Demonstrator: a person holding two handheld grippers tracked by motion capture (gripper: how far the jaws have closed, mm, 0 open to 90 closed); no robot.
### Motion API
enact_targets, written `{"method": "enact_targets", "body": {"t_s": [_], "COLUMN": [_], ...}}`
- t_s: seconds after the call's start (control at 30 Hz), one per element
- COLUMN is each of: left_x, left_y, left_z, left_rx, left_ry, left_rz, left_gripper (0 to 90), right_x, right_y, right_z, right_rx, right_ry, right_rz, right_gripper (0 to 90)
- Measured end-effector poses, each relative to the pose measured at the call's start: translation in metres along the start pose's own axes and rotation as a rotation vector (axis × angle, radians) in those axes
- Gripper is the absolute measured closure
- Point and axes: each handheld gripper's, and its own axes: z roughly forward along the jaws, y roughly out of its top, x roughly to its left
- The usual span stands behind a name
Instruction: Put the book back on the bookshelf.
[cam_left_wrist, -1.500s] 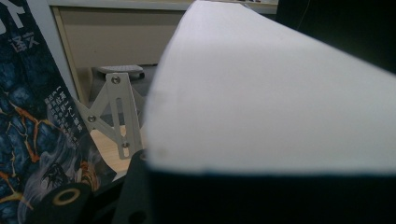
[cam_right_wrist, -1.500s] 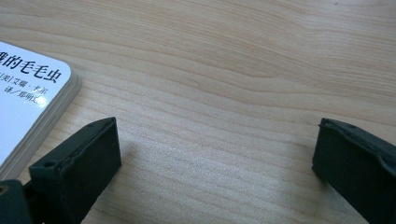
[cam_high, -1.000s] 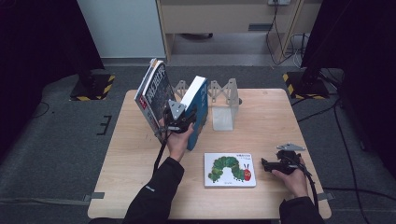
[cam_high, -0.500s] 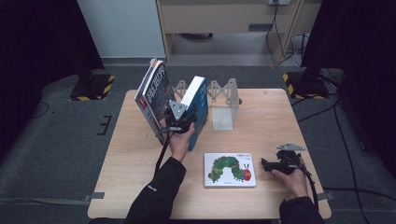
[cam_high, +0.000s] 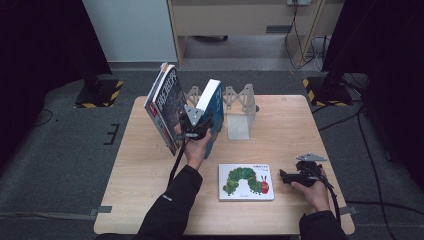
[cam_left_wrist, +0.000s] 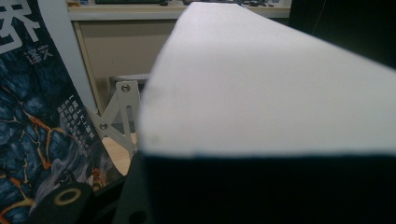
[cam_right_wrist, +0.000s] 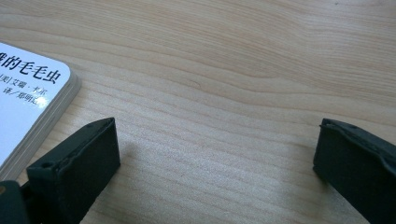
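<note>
Keeps the thick blue book standing on edge at the back-left of the tabletop, white page block turned toward the left gripper, which clamps it across its thickness. Shows almost no change over the last second: same lean, same spot, same bite on the covers. Suggests a pause in the shelving, with the book steadied but not yet released. Leans close beside the large dark-covered book on its left, whether touching cannot be told, with the folding metal bookend just to its right. Leaves the caterpillar picture book flat on the near part of the tabletop, untouched. Rests the right gripper just beside that picture book's right edge, jaws wide apart with bare wood between them, probably waiting to take it next.
</note>
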Motion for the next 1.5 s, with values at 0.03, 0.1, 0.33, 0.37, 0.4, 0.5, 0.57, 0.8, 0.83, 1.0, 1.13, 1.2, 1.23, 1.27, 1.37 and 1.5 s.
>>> {"method": "enact_targets", "body": {"t_s": [0.03,0.1,0.33,0.37,0.4,0.5,0.57,0.8,0.83,1.0,1.13,1.2,1.23,1.27,1.37,1.5], "left_x": [0.0,0.001,0.003,0.003,0.003,0.004,0.005,0.009,0.008,0.005,0.002,0.001,0.001,0.001,0.002,0.003], "left_y": [0.0,0.0,-0.002,-0.002,-0.002,-0.006,-0.008,-0.012,-0.011,-0.011,-0.009,-0.009,-0.008,-0.008,-0.007,-0.005], "left_z": [0.001,0.003,0.003,0.003,0.002,-0.003,-0.007,-0.014,-0.013,-0.01,-0.004,-0.001,0.001,0.003,0.008,0.014], "left_rx": [-0.001,-0.005,-0.015,-0.013,-0.007,0.013,0.018,0.027,0.027,0.021,0.024,0.025,0.025,0.025,0.025,0.024], "left_ry": [-0.001,-0.012,-0.04,-0.044,-0.045,-0.047,-0.055,-0.072,-0.067,-0.055,-0.044,-0.029,-0.025,-0.023,-0.025,-0.033], "left_rz": [0.002,0.008,0.006,0.008,0.007,0.009,0.003,-0.033,-0.035,-0.033,-0.038,-0.035,-0.035,-0.037,-0.039,-0.042], "left_gripper": [60.1,60.1,59.5,59.2,58.7,57.1,57.3,59.2,59.5,59.9,60.0,60.0,60.0,59.9,59.9,59.9], "right_x": [0.0,0.0,0.0,0.0,0.0,0.0,0.0,0.0,0.0,0.0,0.0,0.0,0.0,0.0,0.001,0.001], "right_y": [0.0,0.0,0.0,0.0,0.0,0.0,0.0,0.0,0.0,0.0,0.0,0.0,0.0,0.0,0.0,0.0], "right_z": [0.0,0.0,0.0,0.0,0.0,0.0,0.0,0.0,0.0,0.0,0.0,0.0,0.0,0.0,0.0,0.0], "right_rx": [-0.001,-0.001,-0.001,-0.001,-0.001,-0.001,-0.001,-0.001,-0.001,-0.001,-0.001,-0.001,0.0,0.0,0.001,0.001], "right_ry": [-0.001,-0.001,-0.001,-0.001,-0.001,-0.002,-0.001,-0.002,-0.002,-0.002,-0.002,-0.002,-0.001,-0.001,-0.001,-0.002], "right_rz": [0.003,0.003,0.003,0.003,0.003,0.003,0.003,0.003,0.004,0.003,0.004,0.003,0.005,0.005,0.007,0.008], "right_gripper": [0.6,0.5,0.5,0.5,0.5,0.5,0.5,0.5,0.5,0.5,0.5,0.5,0.4,0.5,0.4,0.4]}}
